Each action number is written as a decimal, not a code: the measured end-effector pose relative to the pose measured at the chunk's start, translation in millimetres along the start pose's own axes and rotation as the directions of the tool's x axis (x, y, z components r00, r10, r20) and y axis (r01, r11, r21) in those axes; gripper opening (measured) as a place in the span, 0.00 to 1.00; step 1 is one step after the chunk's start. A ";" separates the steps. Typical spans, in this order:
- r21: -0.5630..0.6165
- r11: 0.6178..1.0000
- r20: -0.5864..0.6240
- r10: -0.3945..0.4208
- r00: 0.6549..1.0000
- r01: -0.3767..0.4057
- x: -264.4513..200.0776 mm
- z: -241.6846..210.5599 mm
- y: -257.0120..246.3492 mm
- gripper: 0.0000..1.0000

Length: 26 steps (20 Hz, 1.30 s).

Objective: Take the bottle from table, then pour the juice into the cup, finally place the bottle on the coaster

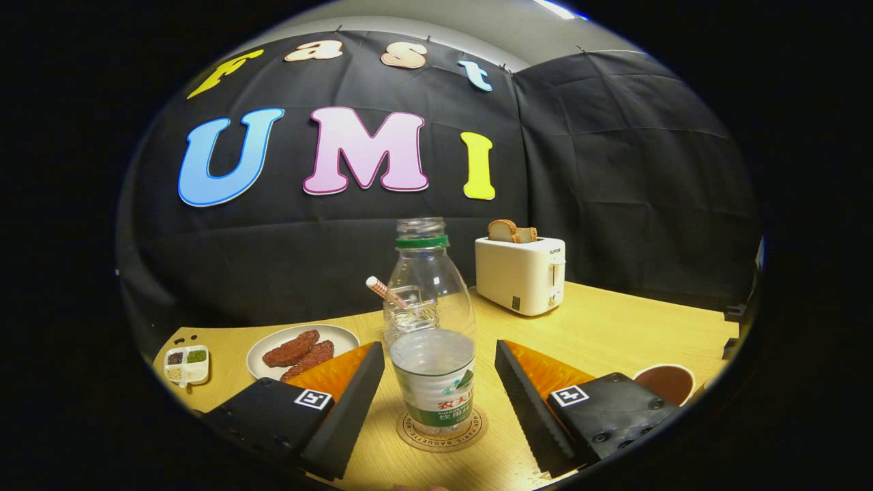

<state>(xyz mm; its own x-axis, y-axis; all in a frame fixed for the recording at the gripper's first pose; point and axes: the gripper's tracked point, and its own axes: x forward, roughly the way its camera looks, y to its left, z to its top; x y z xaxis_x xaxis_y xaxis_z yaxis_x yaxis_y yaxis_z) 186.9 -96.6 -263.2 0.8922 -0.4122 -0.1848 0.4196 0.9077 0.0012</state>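
Note:
A clear plastic bottle [430, 327] with a green neck ring, no cap and a white-green label stands upright on a round cork coaster [442, 429]. It sits between my two fingers, with a gap on each side. My gripper [440, 358] is open; neither black ridged pad touches the bottle. Behind the bottle, seen through it, stands a clear glass cup [409, 317] with a red-and-white striped straw [383, 290].
A white toaster [522, 274] holding bread slices stands at the back right of the wooden table [614, 327]. A white plate [300, 349] with two brown patties and a small condiment dish [186, 363] lie left. A brown-lined cup [665, 382] sits beside my right finger.

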 end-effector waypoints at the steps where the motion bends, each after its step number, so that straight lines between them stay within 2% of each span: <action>1: 0.001 1.000 -0.004 0.005 1.000 -0.004 -6.6 0.8 -1.1 1.00; 6: -0.016 0.998 -0.012 0.060 0.998 -0.060 -45.3 5.4 -3.6 1.00; 12: -0.040 0.984 0.014 0.175 0.984 -0.174 -92.0 33.3 -5.7 0.99; 21: -0.064 0.930 0.054 0.365 0.929 -0.362 -148.1 96.7 -9.6 0.99; 26: -0.048 0.909 0.051 0.417 0.908 -0.414 -170.2 118.0 -21.2 0.99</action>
<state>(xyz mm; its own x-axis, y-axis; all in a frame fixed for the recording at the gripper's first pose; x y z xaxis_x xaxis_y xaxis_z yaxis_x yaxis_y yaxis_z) 45.9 -55.0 -115.7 0.9931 0.0001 -0.1175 0.0035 0.9995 0.0302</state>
